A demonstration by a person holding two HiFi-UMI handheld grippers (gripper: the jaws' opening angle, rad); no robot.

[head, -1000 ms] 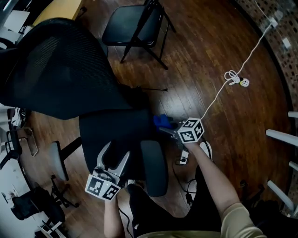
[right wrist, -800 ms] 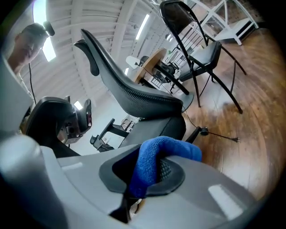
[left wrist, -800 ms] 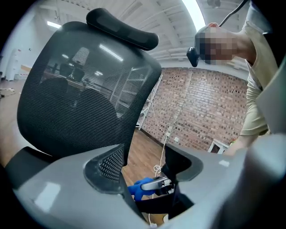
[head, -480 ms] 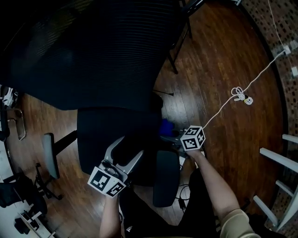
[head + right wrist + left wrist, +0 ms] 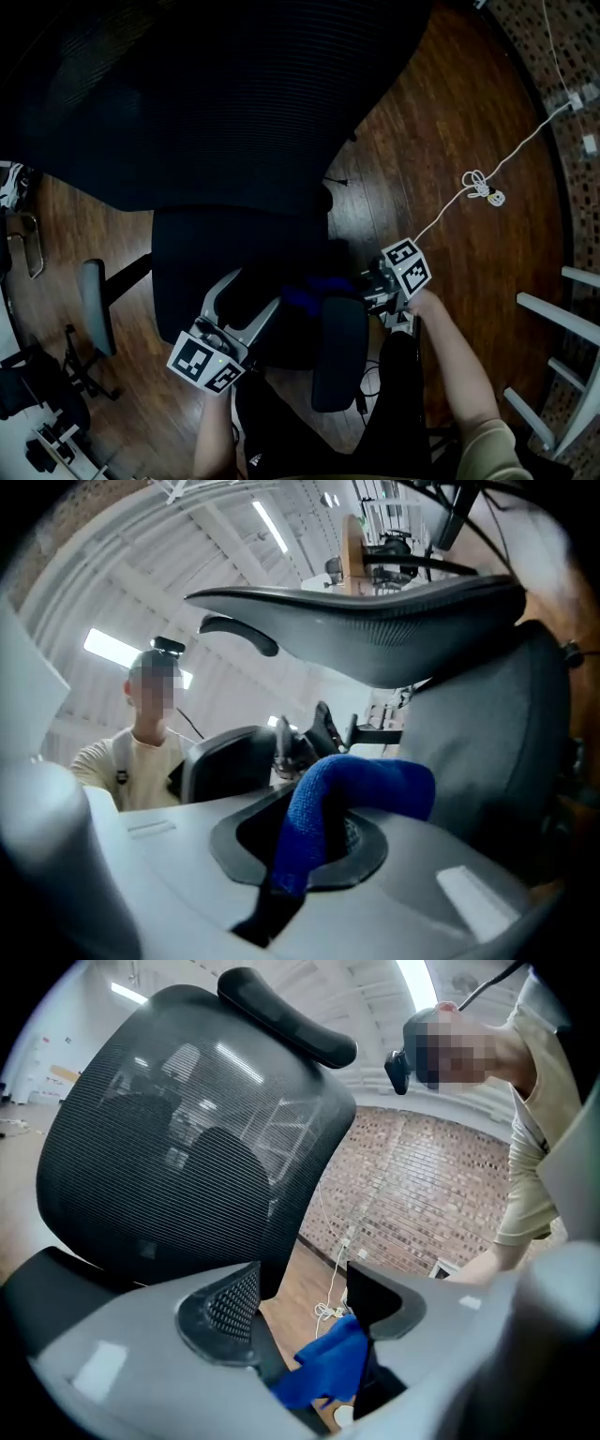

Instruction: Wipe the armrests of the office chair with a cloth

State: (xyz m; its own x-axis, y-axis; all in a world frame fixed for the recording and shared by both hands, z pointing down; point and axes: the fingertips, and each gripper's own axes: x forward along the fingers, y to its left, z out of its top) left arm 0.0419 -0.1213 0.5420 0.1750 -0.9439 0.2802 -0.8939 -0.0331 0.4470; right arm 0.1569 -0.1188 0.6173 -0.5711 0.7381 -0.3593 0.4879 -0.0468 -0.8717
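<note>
The black office chair has a wide mesh back (image 5: pixel 206 103) and a seat (image 5: pixel 206 253). Its right armrest (image 5: pixel 339 356) runs toward me; the left armrest (image 5: pixel 91 305) is grey. My right gripper (image 5: pixel 354 286) is shut on a blue cloth (image 5: pixel 305 295), which sits at the far end of the right armrest by the seat edge. In the right gripper view the cloth (image 5: pixel 347 803) bulges out between the jaws of the right gripper (image 5: pixel 309 855). My left gripper (image 5: pixel 248 295) hovers open over the seat. In the left gripper view, the cloth (image 5: pixel 323 1372) shows beyond the open jaws of the left gripper (image 5: pixel 300 1307).
A white cable (image 5: pixel 483 187) with a coiled end lies on the wooden floor (image 5: pixel 441 122) to the right. White frame bars (image 5: pixel 553 314) stand at the right edge. Dark gear (image 5: pixel 37 412) clutters the lower left. My legs are right behind the chair.
The chair's mesh back has come to fill the top of the head view. My right gripper has carried the cloth left and nearer, to the armrest's far end. The left gripper has barely moved.
</note>
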